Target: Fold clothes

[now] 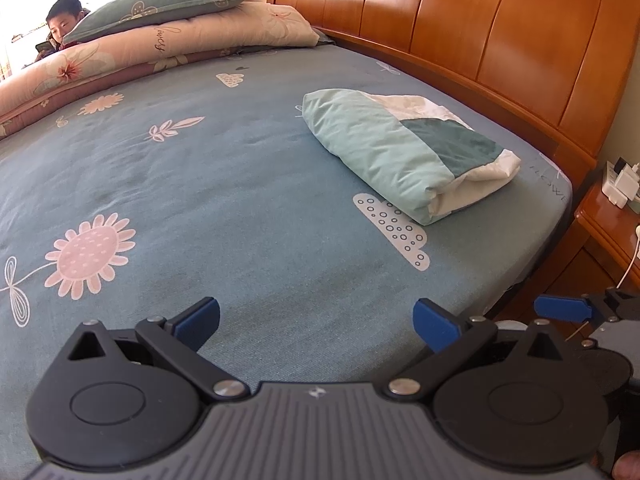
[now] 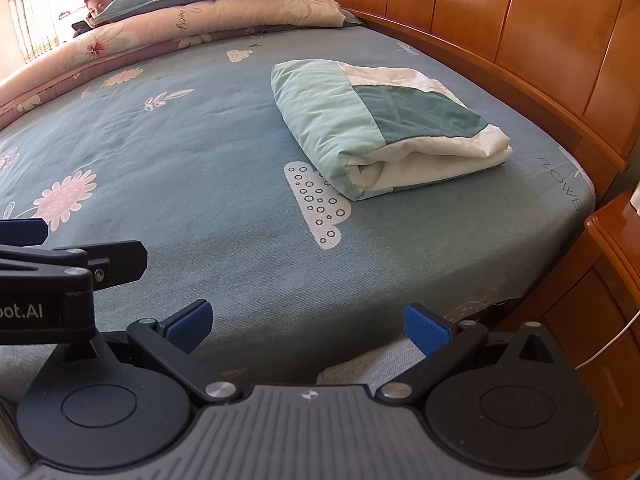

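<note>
A folded garment (image 1: pixel 404 152) in mint, dark teal and white lies as a neat bundle on the blue flowered bedsheet (image 1: pixel 200 184), near the headboard side. The right wrist view shows the same folded garment (image 2: pixel 380 128) on the bedsheet (image 2: pixel 200 200). My left gripper (image 1: pixel 316 324) hovers open over the sheet's near edge, well short of the bundle, nothing between its blue pads. My right gripper (image 2: pixel 308 326) is also open and empty at the bed's edge. Part of the right gripper (image 1: pixel 580 308) shows at the right of the left wrist view, and part of the left gripper (image 2: pixel 60 264) at the left of the right wrist view.
A wooden headboard (image 1: pixel 460 28) runs along the right. Folded quilts with a pillow (image 1: pixel 160 0) on top are stacked at the far side. A person (image 1: pixel 60 20) sits behind them holding a phone. A wooden nightstand (image 1: pixel 608 220) with chargers stands right of the bed.
</note>
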A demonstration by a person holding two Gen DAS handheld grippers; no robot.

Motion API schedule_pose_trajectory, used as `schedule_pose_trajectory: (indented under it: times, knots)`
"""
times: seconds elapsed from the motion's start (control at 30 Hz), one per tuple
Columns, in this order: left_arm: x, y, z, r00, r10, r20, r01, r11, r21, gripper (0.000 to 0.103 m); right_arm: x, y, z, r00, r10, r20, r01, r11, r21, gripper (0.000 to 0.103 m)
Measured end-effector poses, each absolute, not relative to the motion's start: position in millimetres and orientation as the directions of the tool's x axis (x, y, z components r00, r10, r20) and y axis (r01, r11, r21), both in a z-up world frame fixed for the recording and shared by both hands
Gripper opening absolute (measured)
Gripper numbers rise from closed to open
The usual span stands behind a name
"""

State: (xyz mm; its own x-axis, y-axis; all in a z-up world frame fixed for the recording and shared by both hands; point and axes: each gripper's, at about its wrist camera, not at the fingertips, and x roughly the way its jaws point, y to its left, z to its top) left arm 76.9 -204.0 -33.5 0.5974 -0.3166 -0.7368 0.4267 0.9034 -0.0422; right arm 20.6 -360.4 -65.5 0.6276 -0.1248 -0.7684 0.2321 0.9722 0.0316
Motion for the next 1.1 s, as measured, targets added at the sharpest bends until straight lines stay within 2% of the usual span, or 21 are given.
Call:
schedule_pose_trajectory:
  times: [1.1]
  knots:
    - [75.2, -213.2, -34.4, 0.578, -0.346, -0.739, 0.458, 0.887, -0.057, 0.102, 18.9, -366.2, -63.7, 0.625, -0.154, -0.765, 0.259, 0.966, 0.017, 0.103]
